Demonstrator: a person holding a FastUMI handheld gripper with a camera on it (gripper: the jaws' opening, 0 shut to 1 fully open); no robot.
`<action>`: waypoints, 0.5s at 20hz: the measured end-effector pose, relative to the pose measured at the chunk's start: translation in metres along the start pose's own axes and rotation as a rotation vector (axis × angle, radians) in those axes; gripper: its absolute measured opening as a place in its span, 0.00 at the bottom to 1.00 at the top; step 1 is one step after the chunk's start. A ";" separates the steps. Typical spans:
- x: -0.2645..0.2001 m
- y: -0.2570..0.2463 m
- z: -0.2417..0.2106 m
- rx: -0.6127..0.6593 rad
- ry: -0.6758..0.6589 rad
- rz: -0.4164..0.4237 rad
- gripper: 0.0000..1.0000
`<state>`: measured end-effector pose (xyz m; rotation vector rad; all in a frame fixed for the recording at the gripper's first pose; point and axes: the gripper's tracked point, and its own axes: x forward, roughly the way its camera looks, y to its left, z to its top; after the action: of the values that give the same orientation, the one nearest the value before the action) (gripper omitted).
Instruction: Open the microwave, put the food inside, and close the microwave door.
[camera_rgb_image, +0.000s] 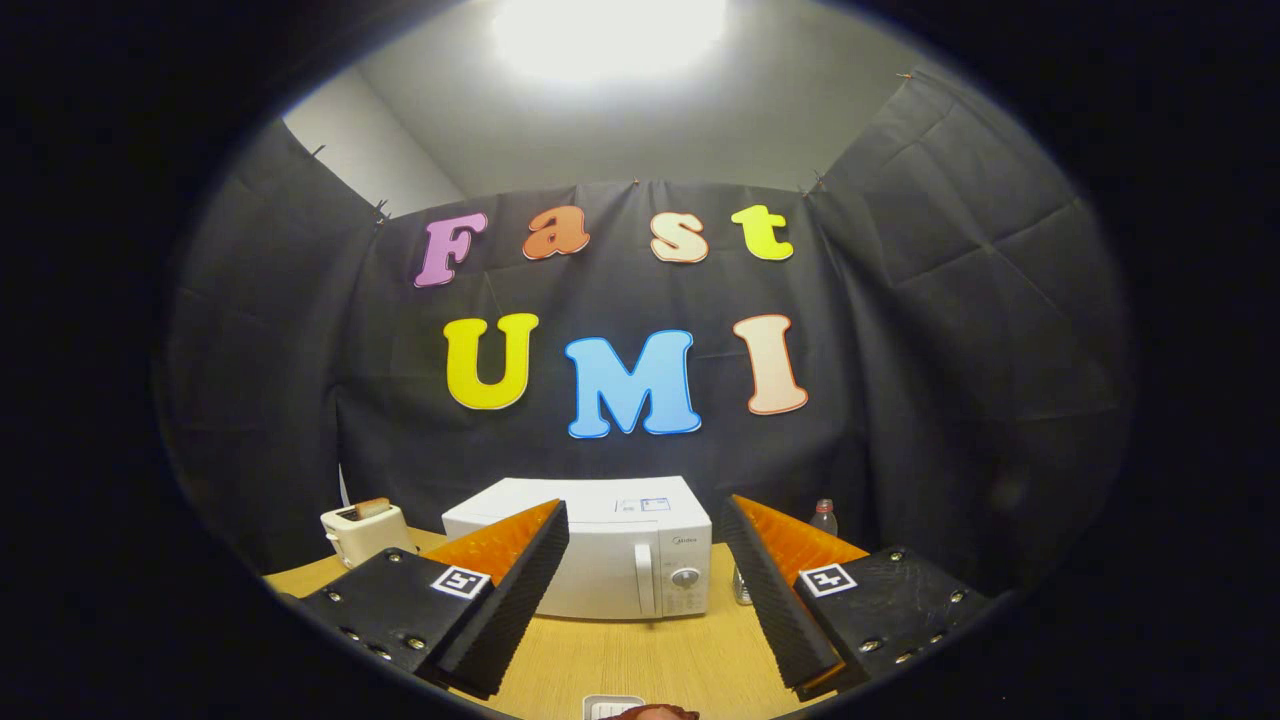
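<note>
A white microwave (610, 555) stands on the wooden table (640, 655), beyond my fingers, with its door closed and a vertical handle (645, 578) beside its control panel. My gripper (645, 525) is open, held back from the microwave, with nothing between its fingers. Close in front of me, between the finger bases, sits a small white dish (612, 707) with a reddish-brown piece of food (650, 712) beside or on it; most of both is hidden.
A cream toaster (365, 530) with bread in its slot stands to the left of the microwave. A clear bottle (824, 518) with a red cap stands behind my right finger, to the microwave's right. Black cloth walls close the booth.
</note>
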<state>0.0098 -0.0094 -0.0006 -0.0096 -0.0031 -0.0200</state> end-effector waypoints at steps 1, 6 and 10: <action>0.003 -0.001 -0.002 0.003 0.004 -0.001 0.97; 0.016 -0.003 -0.006 0.013 0.014 0.001 0.97; 0.035 -0.004 -0.012 0.015 0.022 0.002 0.97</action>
<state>0.0444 -0.0138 -0.0129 0.0052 0.0185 -0.0179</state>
